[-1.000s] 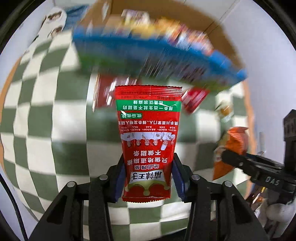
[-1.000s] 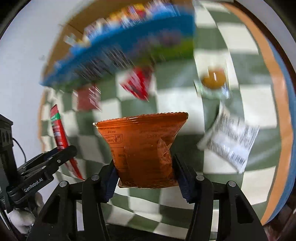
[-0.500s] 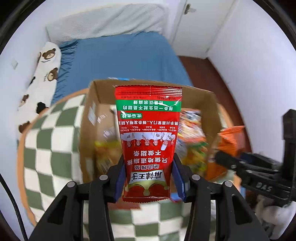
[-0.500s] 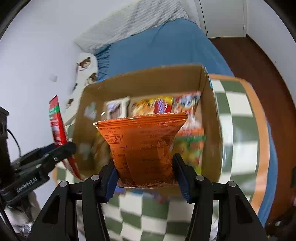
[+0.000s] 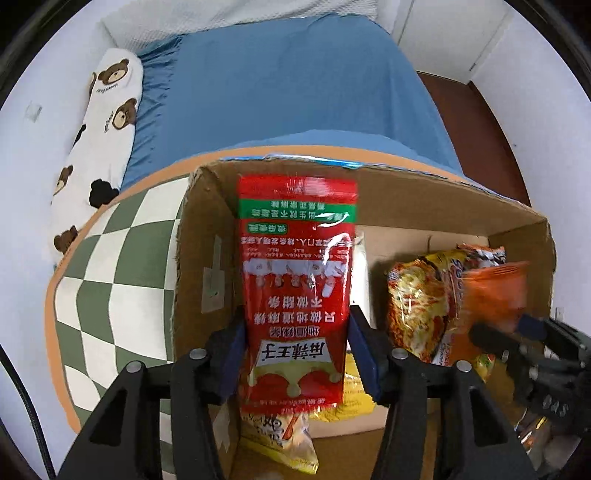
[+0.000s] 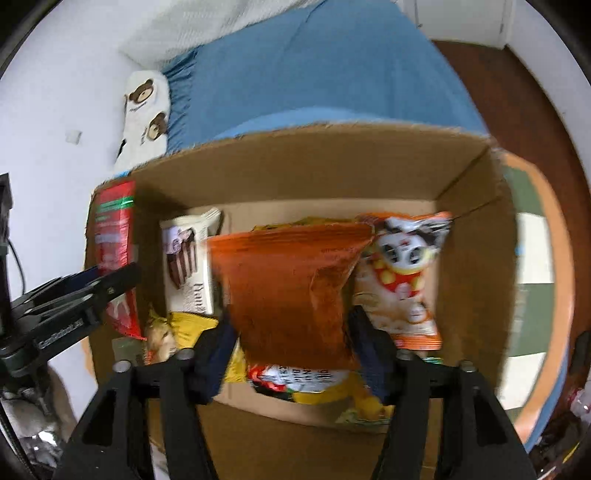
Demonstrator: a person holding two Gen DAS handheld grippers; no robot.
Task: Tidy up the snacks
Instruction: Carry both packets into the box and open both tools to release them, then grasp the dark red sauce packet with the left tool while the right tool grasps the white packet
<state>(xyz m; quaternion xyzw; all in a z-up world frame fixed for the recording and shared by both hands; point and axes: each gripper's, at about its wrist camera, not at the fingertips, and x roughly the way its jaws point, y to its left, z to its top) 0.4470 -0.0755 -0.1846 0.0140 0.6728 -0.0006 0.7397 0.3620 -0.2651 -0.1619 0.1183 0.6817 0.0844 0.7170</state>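
Over the cardboard box point(image 5: 388, 192) your left gripper point(image 5: 297, 349) has just been opening, red packet point(image 5: 297, 280) loose between the pads; right gripper point(image 6: 291, 332) likewise w/ orange bag point(image 6: 291, 288). Box sits on checkered tabletop point(image 5: 122, 258), blue bed point(image 5: 288, 85) behind, white walls.

Blue-sheeted bed point(image 5: 295, 85), white bear-print pillow point(image 5: 99, 136), green-and-white checkered cloth point(image 5: 122, 273), dark wood floor point(image 6: 517, 92)

This is a bedroom in a home. A bed point(image 5: 295, 85) with a blue fitted sheet fills the background, a long white pillow point(image 5: 96, 147) printed with teddy bears lies along the white wall, and dark wooden floor point(image 6: 517, 92) runs towards a white door point(image 5: 443, 29).
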